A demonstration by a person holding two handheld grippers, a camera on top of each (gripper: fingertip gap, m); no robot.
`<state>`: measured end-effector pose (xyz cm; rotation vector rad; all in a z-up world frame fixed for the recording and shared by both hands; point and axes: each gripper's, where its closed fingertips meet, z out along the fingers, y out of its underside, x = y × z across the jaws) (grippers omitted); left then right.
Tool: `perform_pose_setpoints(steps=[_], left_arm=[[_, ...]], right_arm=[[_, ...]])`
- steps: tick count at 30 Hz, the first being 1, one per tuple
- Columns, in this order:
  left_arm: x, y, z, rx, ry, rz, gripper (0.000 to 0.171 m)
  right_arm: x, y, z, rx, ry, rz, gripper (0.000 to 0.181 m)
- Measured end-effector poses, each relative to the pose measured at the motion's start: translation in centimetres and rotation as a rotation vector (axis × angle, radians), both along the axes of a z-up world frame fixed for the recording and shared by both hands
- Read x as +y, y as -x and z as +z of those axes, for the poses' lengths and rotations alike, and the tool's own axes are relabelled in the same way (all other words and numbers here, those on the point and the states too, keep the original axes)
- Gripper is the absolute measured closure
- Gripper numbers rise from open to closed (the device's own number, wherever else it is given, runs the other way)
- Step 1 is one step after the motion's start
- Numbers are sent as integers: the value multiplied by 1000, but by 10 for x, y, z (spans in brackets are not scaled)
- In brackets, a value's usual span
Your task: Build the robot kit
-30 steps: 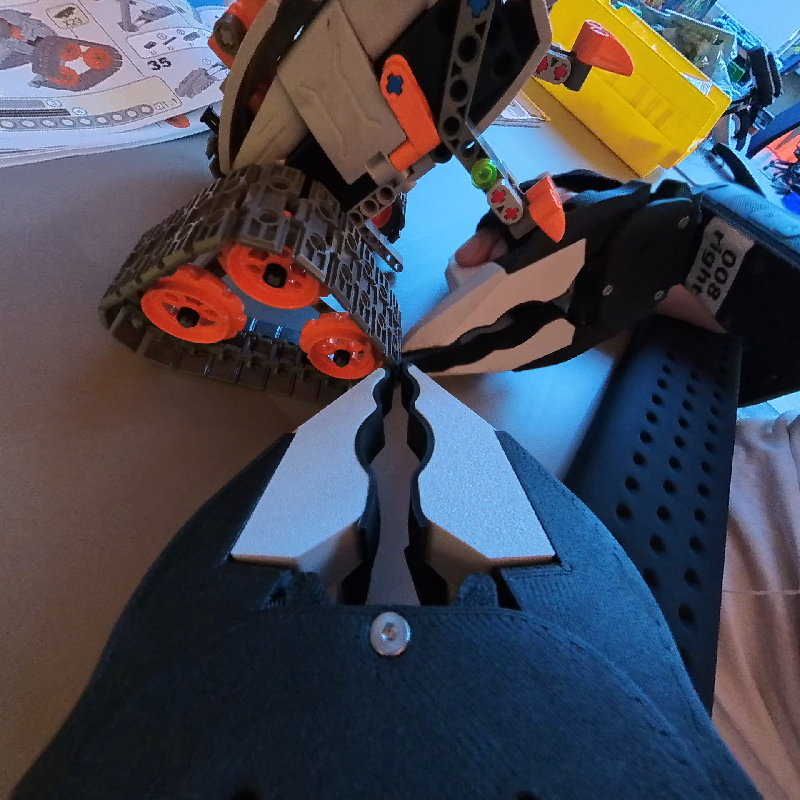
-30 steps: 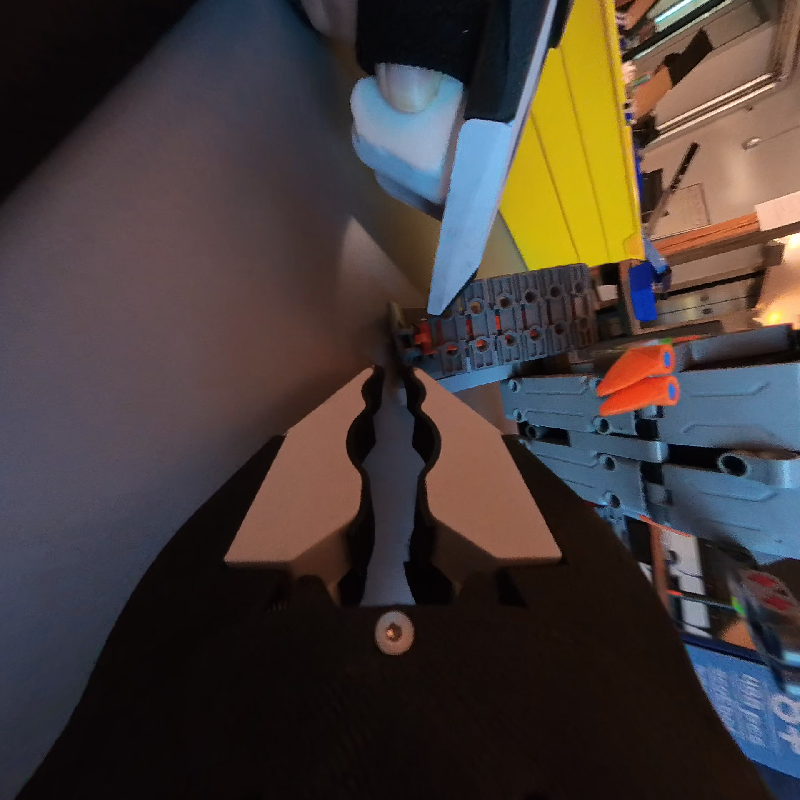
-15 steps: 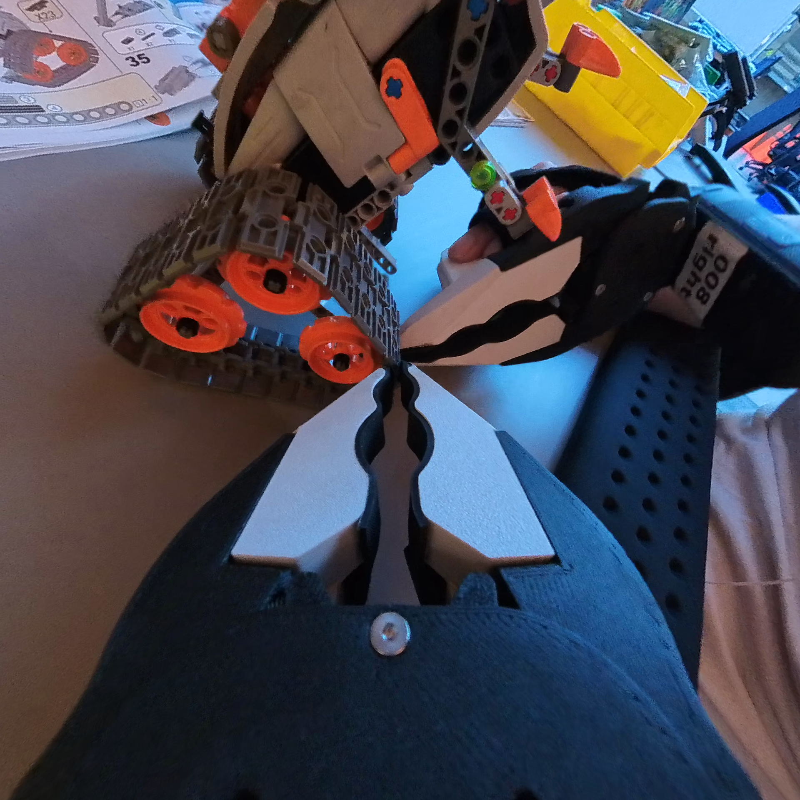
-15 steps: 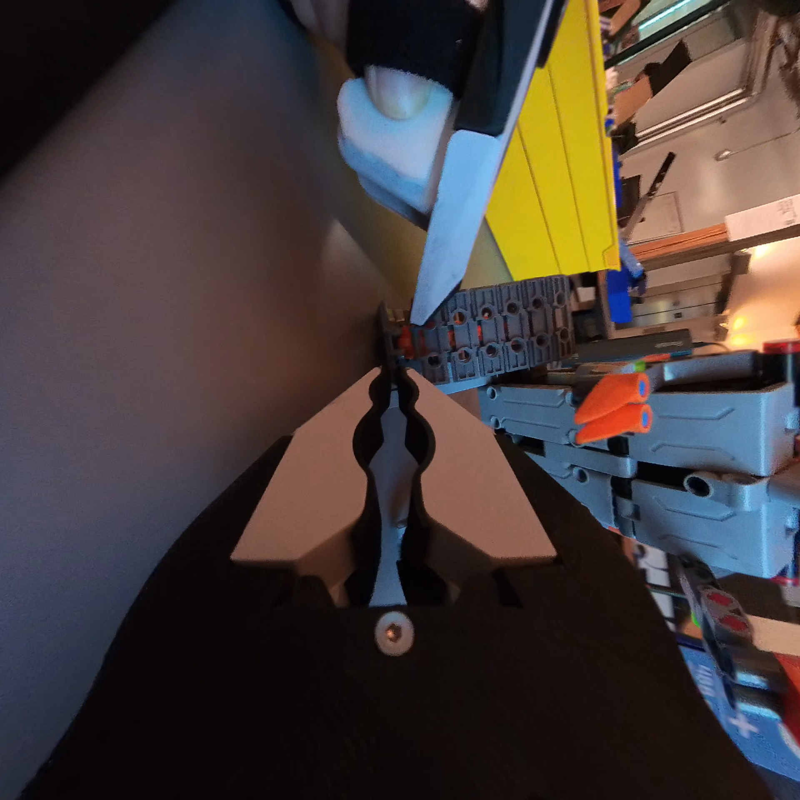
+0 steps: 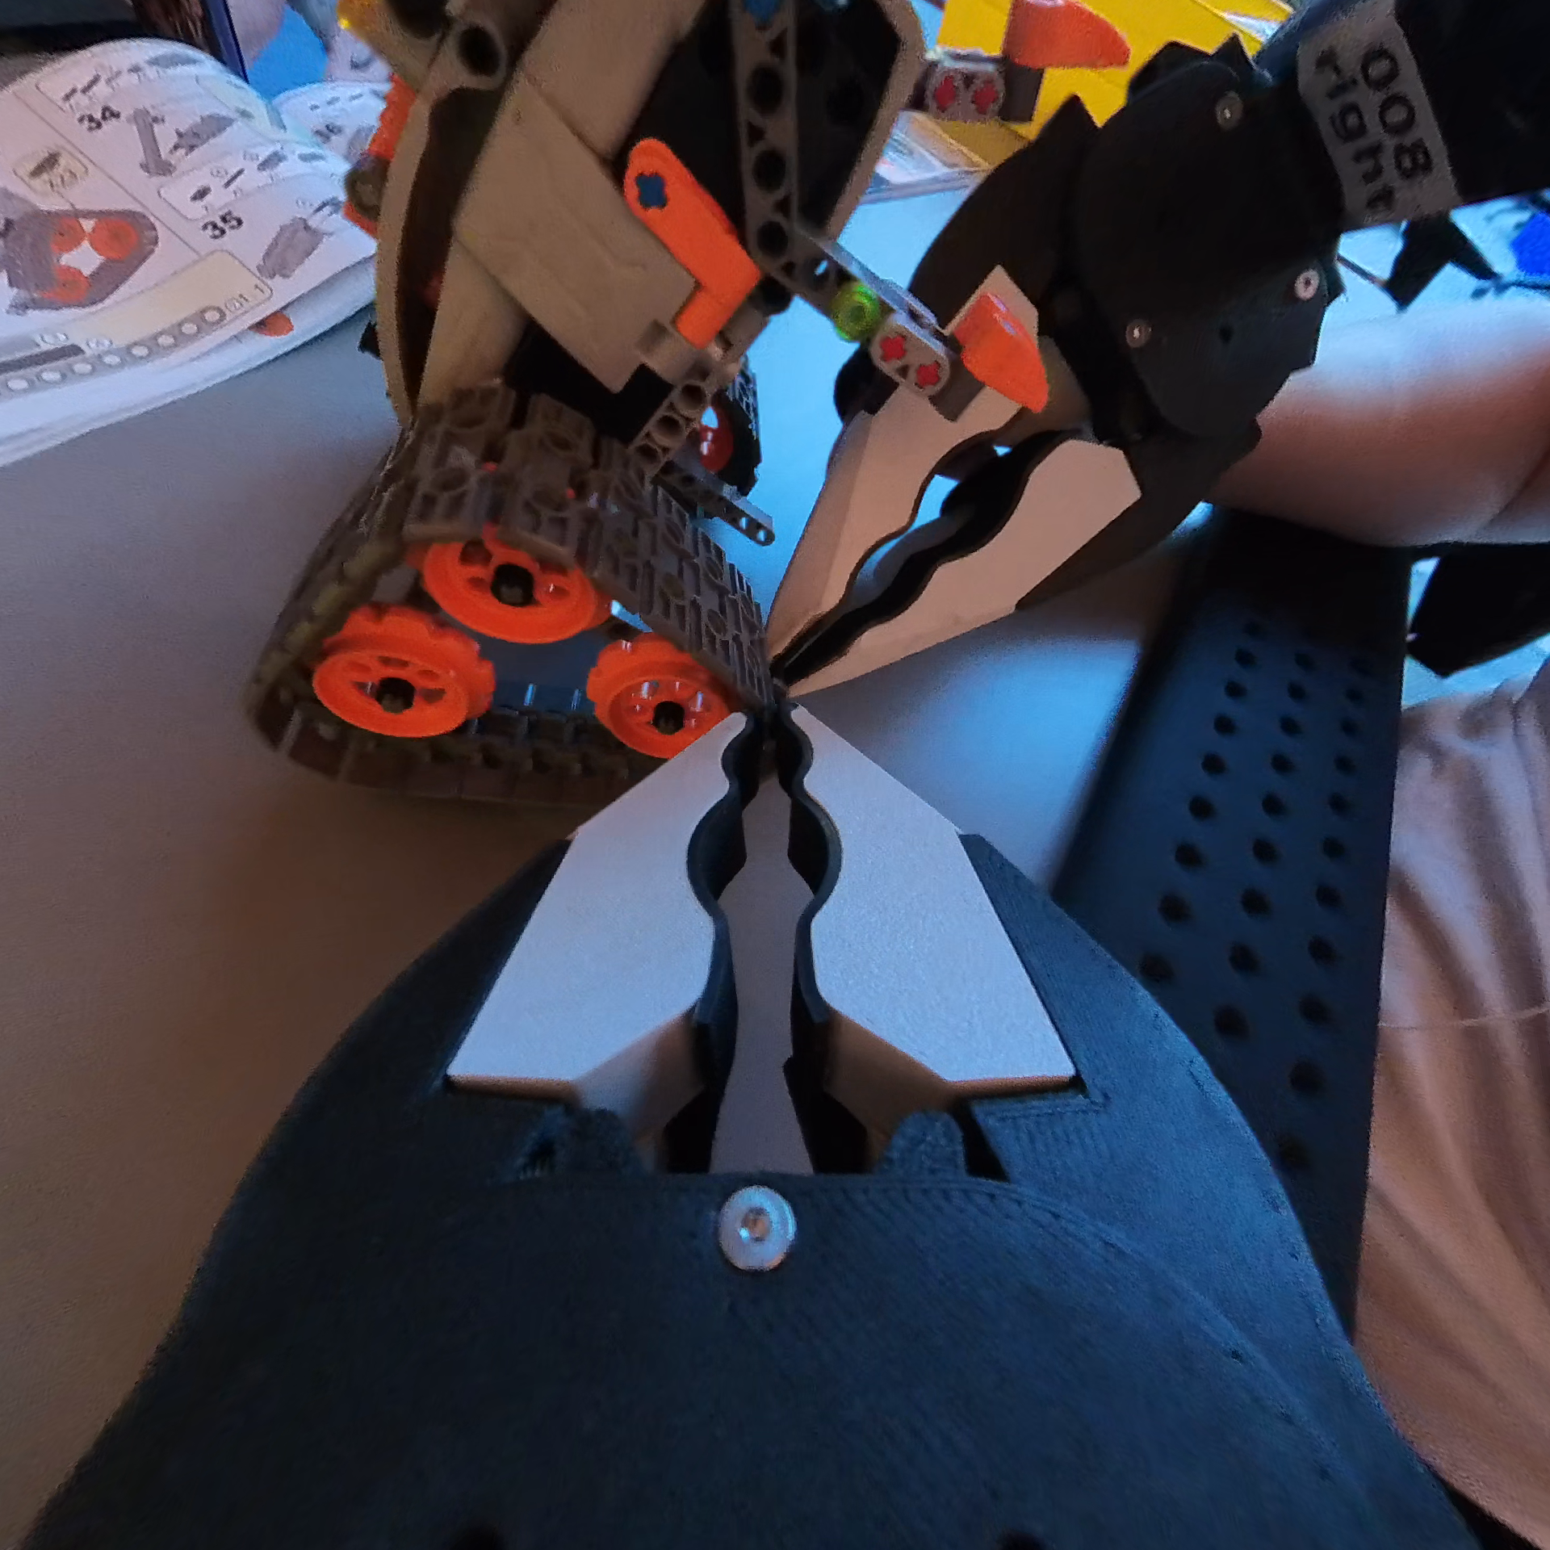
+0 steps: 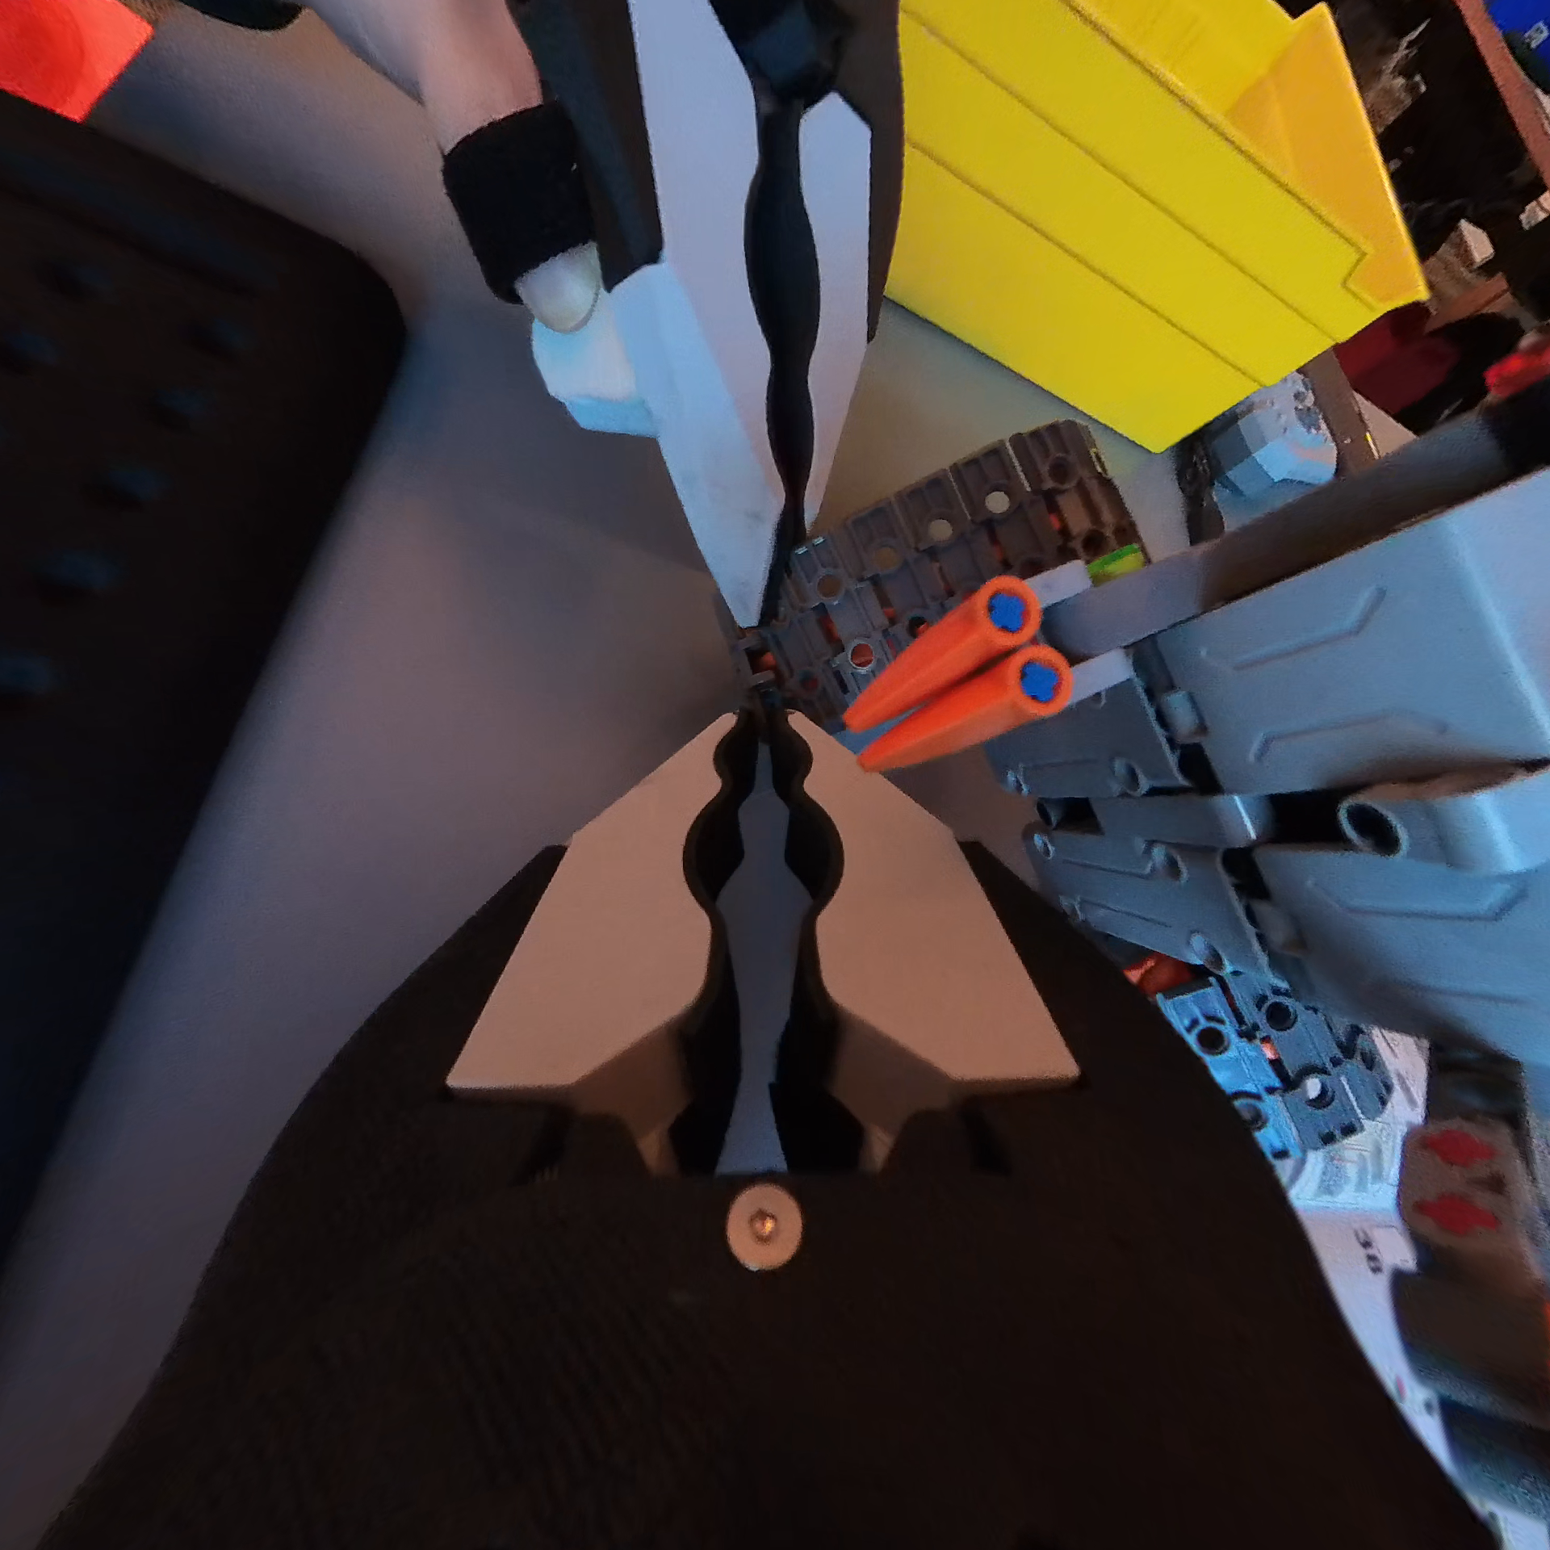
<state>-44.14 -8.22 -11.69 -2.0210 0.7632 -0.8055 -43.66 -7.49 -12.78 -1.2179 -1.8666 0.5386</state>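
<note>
A toy tracked vehicle (image 5: 579, 252) of grey and orange building bricks stands tilted on the table, with a grey tread (image 5: 671, 570) around orange wheels (image 5: 403, 671). My left gripper (image 5: 767, 725) is shut on the near end of the tread. My right gripper (image 5: 784, 663) comes in from the upper right, and its tips pinch the same tread end. In the right wrist view, my right gripper (image 6: 761, 717) is shut on a small dark link (image 6: 752, 663) of the tread (image 6: 964, 520). The left gripper (image 6: 767, 612) meets it from above. Two orange cones (image 6: 948, 671) stick out of the grey body (image 6: 1342, 713).
An open instruction booklet (image 5: 126, 252) lies at the back left. A yellow bin (image 6: 1132, 210) stands behind the vehicle. A black perforated pad (image 5: 1258, 839) lies on the right of the table; it also shows in the right wrist view (image 6: 168, 503). Both grippers' tips are close together, under 4 cm apart.
The right gripper has swung up to a steeper angle and rolled, so the left gripper now shows face-on in its view. Both grippers' tips stay together at the tread end.
</note>
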Motion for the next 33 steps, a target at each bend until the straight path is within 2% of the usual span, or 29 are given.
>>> perform_pose_setpoints(steps=[7, 18, 26, 29, 33], left_arm=[[0, 4, -7, 130, -65, -53, 170], [-5, 5, -9, -68, 52, -135, 170], [-4, 5, -13, -20, 62, -173, 169], [-3, 6, -14, 11, 61, -182, 169], [0, 7, -15, 43, 60, -181, 169]], right_arm=[[1, 4, -6, 10, -66, -31, 178], [-1, 4, -8, 67, 51, -40, 177], [1, 6, -11, 90, 115, -48, 176], [3, 7, -11, 91, 91, -64, 175], [7, 8, -13, 97, -33, -90, 175]])
